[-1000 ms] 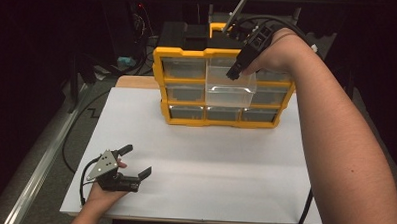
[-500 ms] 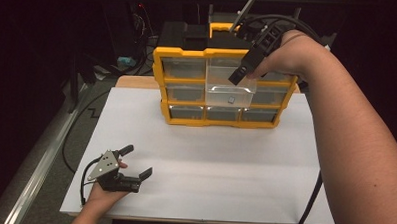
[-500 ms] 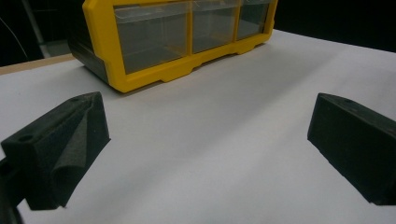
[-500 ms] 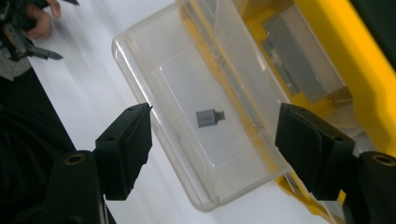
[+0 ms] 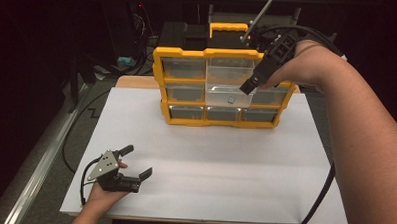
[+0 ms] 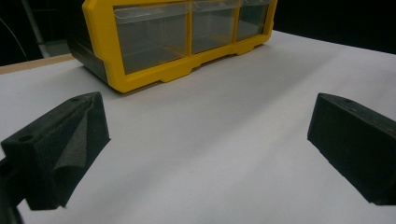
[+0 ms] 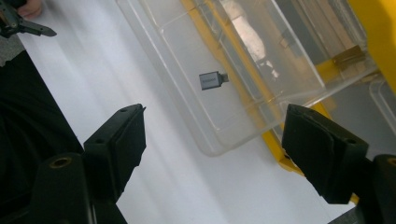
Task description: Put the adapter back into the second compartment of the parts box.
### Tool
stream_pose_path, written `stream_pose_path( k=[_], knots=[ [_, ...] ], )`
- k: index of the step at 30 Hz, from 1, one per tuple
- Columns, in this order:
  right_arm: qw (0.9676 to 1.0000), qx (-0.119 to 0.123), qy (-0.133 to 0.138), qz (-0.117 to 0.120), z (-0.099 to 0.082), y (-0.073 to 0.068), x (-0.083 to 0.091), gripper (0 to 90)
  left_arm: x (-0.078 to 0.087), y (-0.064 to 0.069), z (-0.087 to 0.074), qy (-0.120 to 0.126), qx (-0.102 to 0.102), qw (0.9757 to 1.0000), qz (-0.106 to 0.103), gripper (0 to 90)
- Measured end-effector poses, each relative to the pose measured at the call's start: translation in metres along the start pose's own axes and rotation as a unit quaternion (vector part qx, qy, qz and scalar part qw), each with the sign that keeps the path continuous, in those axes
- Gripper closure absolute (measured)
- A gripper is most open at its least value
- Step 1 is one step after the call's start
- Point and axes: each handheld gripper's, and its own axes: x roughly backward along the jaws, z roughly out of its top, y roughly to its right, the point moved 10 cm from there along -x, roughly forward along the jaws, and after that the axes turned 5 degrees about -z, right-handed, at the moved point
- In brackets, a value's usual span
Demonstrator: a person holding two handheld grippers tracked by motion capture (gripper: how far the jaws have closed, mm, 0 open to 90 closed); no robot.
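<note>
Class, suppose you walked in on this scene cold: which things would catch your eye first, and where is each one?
First, the yellow drawer cabinet at the far edge of the white table, with one clear drawer pulled out of its middle row. A small grey adapter lies in that drawer. The right gripper hangs open just above it, while the left gripper rests open near the front left corner.

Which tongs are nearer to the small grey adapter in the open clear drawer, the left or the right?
The right tongs. They hang open just above the pulled-out drawer, beside the adapter. The left tongs rest open on the white table, far from it.
</note>
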Motion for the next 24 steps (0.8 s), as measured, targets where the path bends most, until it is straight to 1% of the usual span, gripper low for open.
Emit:
stream_pose_path(
  k=[8, 10, 14, 18, 22, 24],
  knots=[
    [0.9999, -0.009, -0.007, -0.003, -0.019, -0.002, -0.001, 18.4, 0.001, -0.001, 0.000, 0.000, 0.000, 1.0000, 0.001, 0.3],
    [0.9999, -0.008, -0.008, -0.002, -0.024, -0.003, -0.002, 16.9, 0.000, -0.001, 0.000, 0.000, 0.000, 1.0000, 0.001, 0.3],
    [0.9998, -0.016, -0.007, -0.005, -0.034, -0.002, -0.004, 15.2, 0.000, -0.001, 0.000, -0.001, 0.000, 1.0000, 0.002, 0.3],
    [0.9998, -0.021, -0.005, -0.002, -0.044, -0.004, -0.006, 12.9, 0.001, -0.002, 0.000, 0.000, 0.000, 1.0000, 0.003, 0.3],
    [0.9997, -0.025, -0.006, -0.004, -0.055, -0.005, -0.011, 8.2, 0.001, -0.001, 0.000, -0.001, -0.001, 1.0000, 0.002, 0.3],
    [0.9995, -0.031, -0.007, -0.004, -0.061, -0.006, -0.015, 5.9, 0.000, -0.001, 0.000, -0.001, -0.001, 1.0000, 0.003, 0.3]
  ],
)
